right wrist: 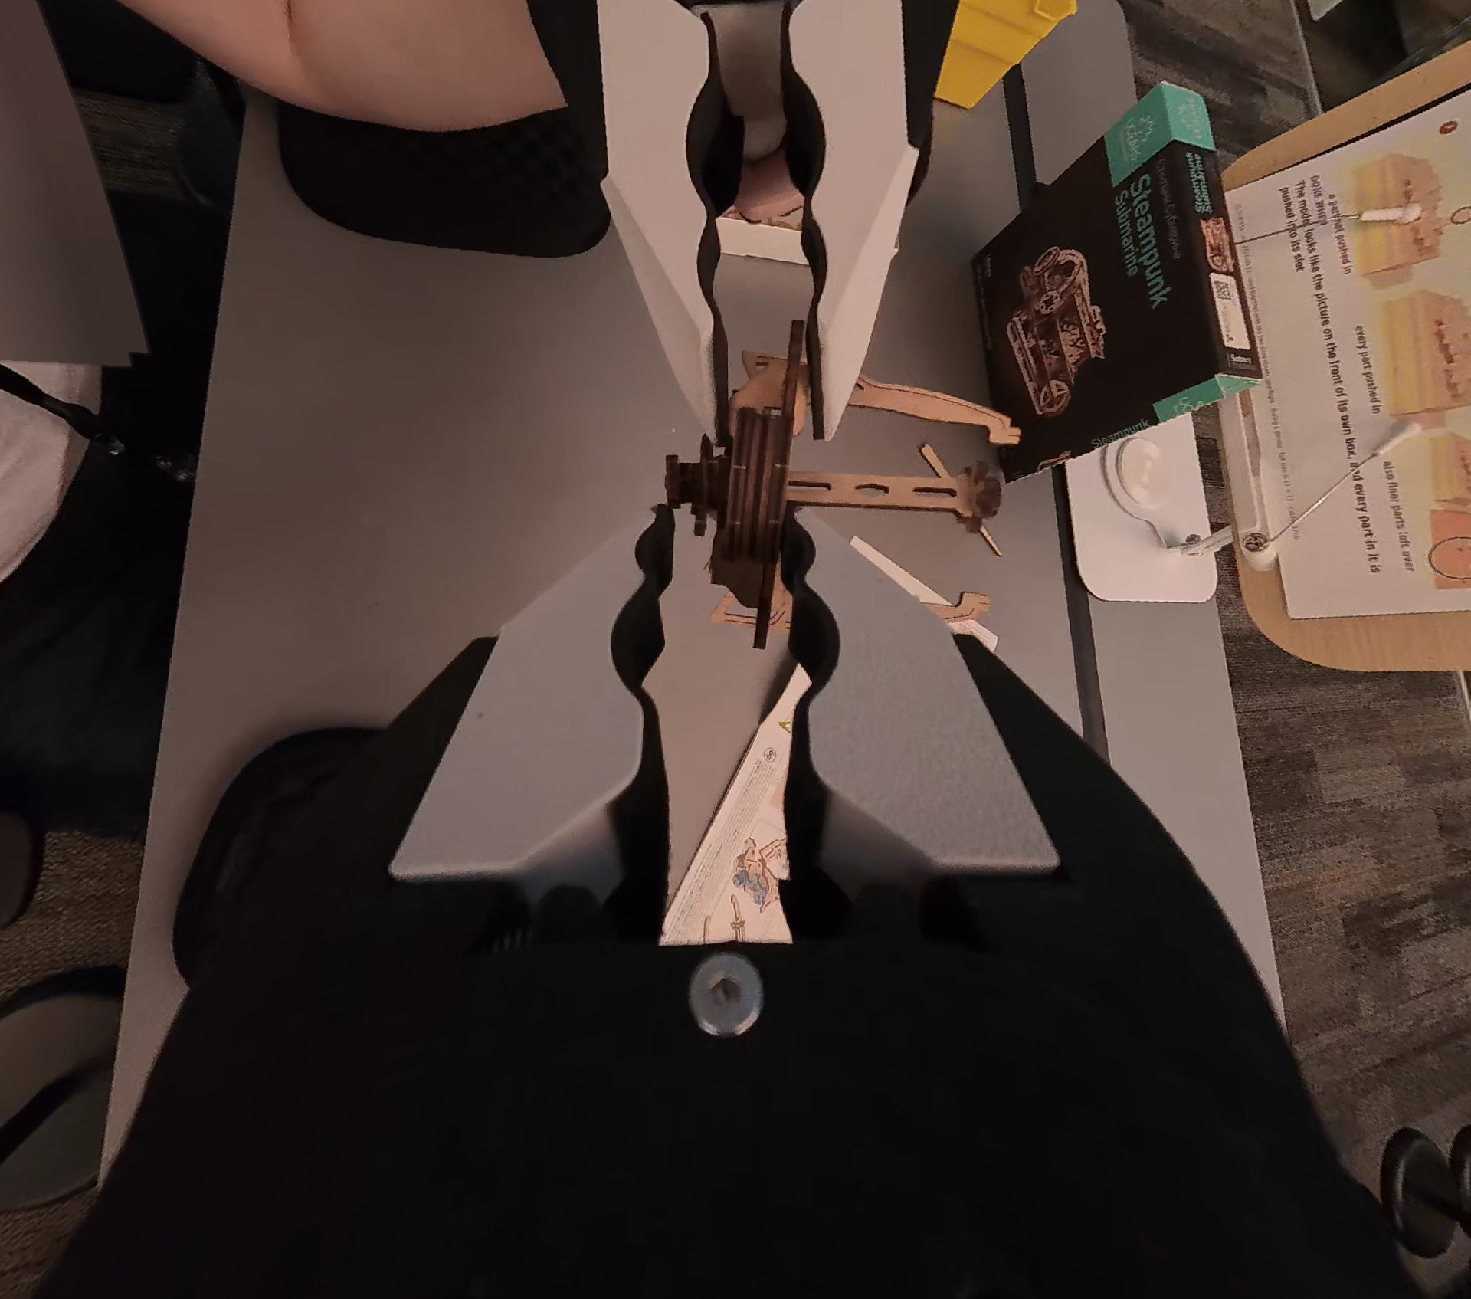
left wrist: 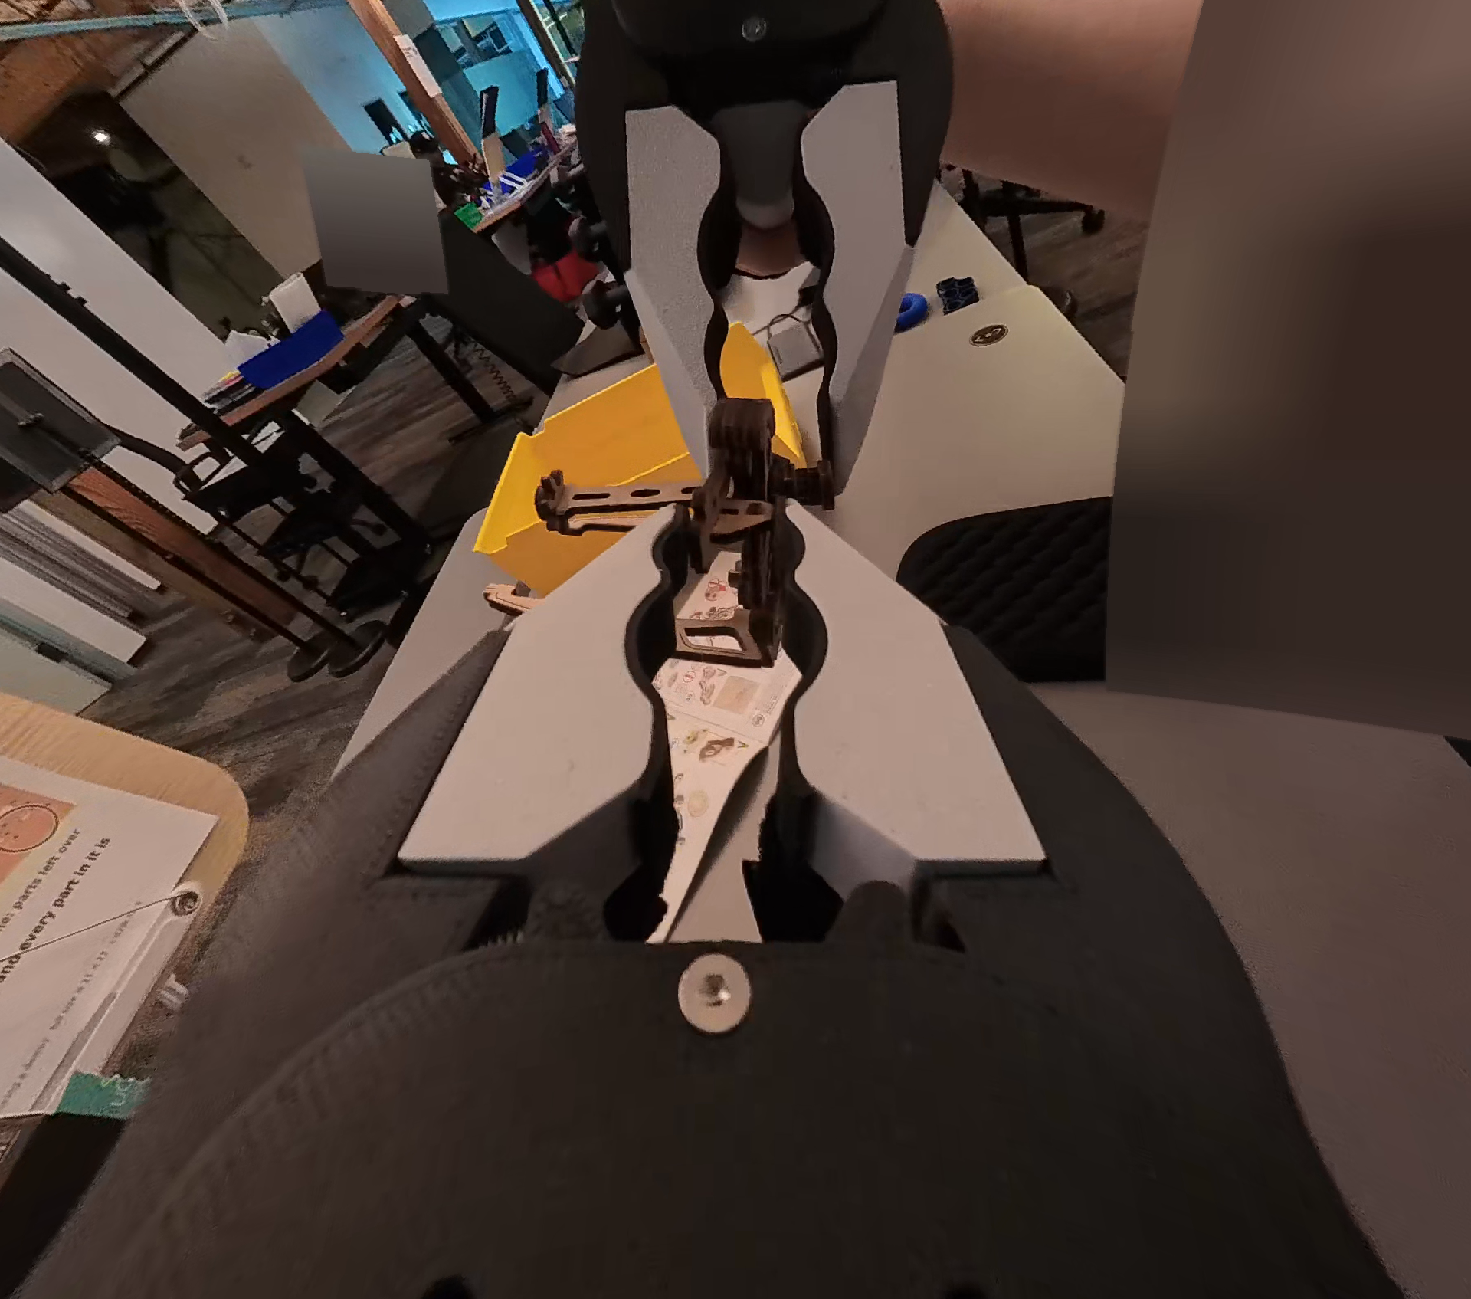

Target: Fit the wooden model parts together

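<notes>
Two grippers are meeting tip to tip over the grey table [right wrist: 382,544], both closing on one dark wooden model [left wrist: 736,504]. The left gripper [left wrist: 736,528] is pinching the model's stacked layered body between nearly closed jaws. The right gripper [right wrist: 724,528] is facing it; its jaws are standing a little apart around the same stack, with the right-hand pad against the discs and the left-hand pad beside a small toothed hub — whether it is truly clamping cannot be told.

One yellow bin [left wrist: 589,464] is sitting just beyond the left gripper's jaws; its contents are hidden from view.

The model's layered discs are standing on edge, in line with the jaws. One slotted beam [right wrist: 875,488] is sticking out sideways from the stack, its long axis crossing the jaws' line, ending in a knobbed tip.

Below the jaws, loose pale wooden pieces [right wrist: 915,405] are lying flat on the table — at least two. One printed instruction sheet [right wrist: 748,823] is lying under the right gripper, and one dark kit box [right wrist: 1114,297] is resting off to the beam's side.
</notes>
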The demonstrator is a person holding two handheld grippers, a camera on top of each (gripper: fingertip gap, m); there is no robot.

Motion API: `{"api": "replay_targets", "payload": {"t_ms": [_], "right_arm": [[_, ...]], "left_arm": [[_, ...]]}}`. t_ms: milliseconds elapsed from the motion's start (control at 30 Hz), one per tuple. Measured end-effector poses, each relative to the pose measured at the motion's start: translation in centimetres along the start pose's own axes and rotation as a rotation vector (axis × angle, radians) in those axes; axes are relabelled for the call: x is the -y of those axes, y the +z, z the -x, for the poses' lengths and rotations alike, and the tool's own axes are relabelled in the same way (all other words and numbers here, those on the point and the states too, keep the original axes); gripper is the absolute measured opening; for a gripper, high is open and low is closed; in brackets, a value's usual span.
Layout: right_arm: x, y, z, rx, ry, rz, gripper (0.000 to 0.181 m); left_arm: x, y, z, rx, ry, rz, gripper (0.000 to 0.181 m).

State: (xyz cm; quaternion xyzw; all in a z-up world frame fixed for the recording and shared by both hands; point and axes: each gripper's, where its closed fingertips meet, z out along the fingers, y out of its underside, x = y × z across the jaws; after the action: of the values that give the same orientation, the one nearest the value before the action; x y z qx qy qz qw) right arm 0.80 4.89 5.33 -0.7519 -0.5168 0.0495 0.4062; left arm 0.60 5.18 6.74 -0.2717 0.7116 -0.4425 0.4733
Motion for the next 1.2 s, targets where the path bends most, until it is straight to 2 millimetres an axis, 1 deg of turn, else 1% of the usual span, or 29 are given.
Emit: {"api": "replay_targets", "payload": {"t_ms": [67, 100, 167, 233, 267, 333, 367, 400, 467, 533, 600, 667, 700, 733, 767, 800, 833, 933, 967, 1000, 1100, 1133, 1200], "right_arm": [[0.1, -0.1, -0.2, -0.007, 0.010, -0.014, 0.026], [0.2, -0.2, -0.6, -0.026, 0.012, -0.027, 0.029], [0.4, -0.6, -1.4, -0.073, 0.018, -0.061, 0.041], [0.5, -1.4, -2.6, -0.159, 0.030, -0.100, 0.053], [0.6, -1.9, -3.1, -0.206, 0.035, -0.129, 0.053], [0.8, -2.9, -4.3, -0.324, 0.068, -0.219, 0.050], [0.5, -3.1, -5.0, -0.392, 0.102, -0.245, 0.048], [0.1, -2.8, -5.2, -0.431, 0.128, -0.253, 0.046], [-1.0, -1.6, -5.0, -0.488, 0.143, -0.228, 0.046], [-1.3, -0.8, -4.9, -0.587, 0.104, -0.225, 0.045], [-0.9, 0.8, -3.5, -0.544, 0.110, -0.277, 0.046], [-0.9, 2.2, -3.0, -0.503, 0.157, -0.312, 0.050], [-0.9, 2.4, -3.2, -0.529, 0.164, -0.328, 0.048], [-0.8, 2.2, -3.6, -0.583, 0.154, -0.346, 0.042], [-0.6, 2.1, -3.8, -0.635, 0.125, -0.356, 0.034], [-0.5, 2.1, -3.9, -0.675, 0.087, -0.346, 0.031], [-0.5, 2.6, -3.8, -0.686, 0.052, -0.313, 0.026], [-0.5, 3.6, -3.8, -0.715, -0.011, -0.256, 0.023], [-0.3, 3.6, -3.8, -0.729, -0.029, -0.260, 0.014], [-0.2, 3.5, -4.0, -0.747, -0.045, -0.252, 0.009], [0.1, 2.8, -4.1, -0.817, -0.113, -0.230, 0.007], [0.2, 2.4, -4.1, -0.852, -0.145, -0.217, 0.006], [0.3, 1.4, -4.3, -0.939, -0.224, -0.157, 0.006]], "left_arm": [[0.1, 0.0, 0.2, 0.005, -0.009, -0.010, 0.018], [0.2, -0.1, 0.4, 0.013, -0.014, -0.022, 0.018], [0.3, -0.3, 1.0, 0.028, -0.041, -0.045, 0.018], [0.2, -0.7, 2.1, 0.057, -0.093, -0.057, 0.017], [0.0, -0.9, 2.9, 0.081, -0.124, -0.066, 0.017], [-0.1, -1.3, 3.7, 0.080, -0.187, -0.097, 0.017], [-0.2, -1.5, 4.2, 0.086, -0.223, -0.112, 0.017], [-0.2, -1.7, 4.6, 0.092, -0.253, -0.134, 0.017], [-0.2, -2.0, 5.0, 0.075, -0.299, -0.177, 0.017], [-0.5, -2.2, 5.5, 0.070, -0.330, -0.206, 0.017], [-0.8, -2.3, 5.6, 0.064, -0.350, -0.211, 0.017], [-0.9, -2.2, 5.6, 0.062, -0.349, -0.207, 0.017], [-1.0, -2.1, 5.6, 0.063, -0.344, -0.201, 0.017], [-1.1, -2.0, 5.6, 0.075, -0.338, -0.190, 0.017], [-1.2, -1.9, 5.6, 0.082, -0.332, -0.183, 0.017], [-1.2, -1.8, 5.6, 0.084, -0.331, -0.179, 0.017], [-1.2, -1.7, 5.6, 0.090, -0.338, -0.179, 0.017], [-1.0, -1.8, 5.5, 0.072, -0.361, -0.195, 0.017], [-1.0, -1.7, 5.5, 0.071, -0.372, -0.191, 0.017], [-1.0, -1.7, 5.4, 0.061, -0.380, -0.195, 0.017], [-0.5, -2.1, 5.4, 0.040, -0.400, -0.229, 0.018], [-0.2, -2.4, 5.4, 0.034, -0.395, -0.238, 0.021], [0.1, -3.6, 5.7, 0.049, -0.350, -0.227, 0.038]]}}
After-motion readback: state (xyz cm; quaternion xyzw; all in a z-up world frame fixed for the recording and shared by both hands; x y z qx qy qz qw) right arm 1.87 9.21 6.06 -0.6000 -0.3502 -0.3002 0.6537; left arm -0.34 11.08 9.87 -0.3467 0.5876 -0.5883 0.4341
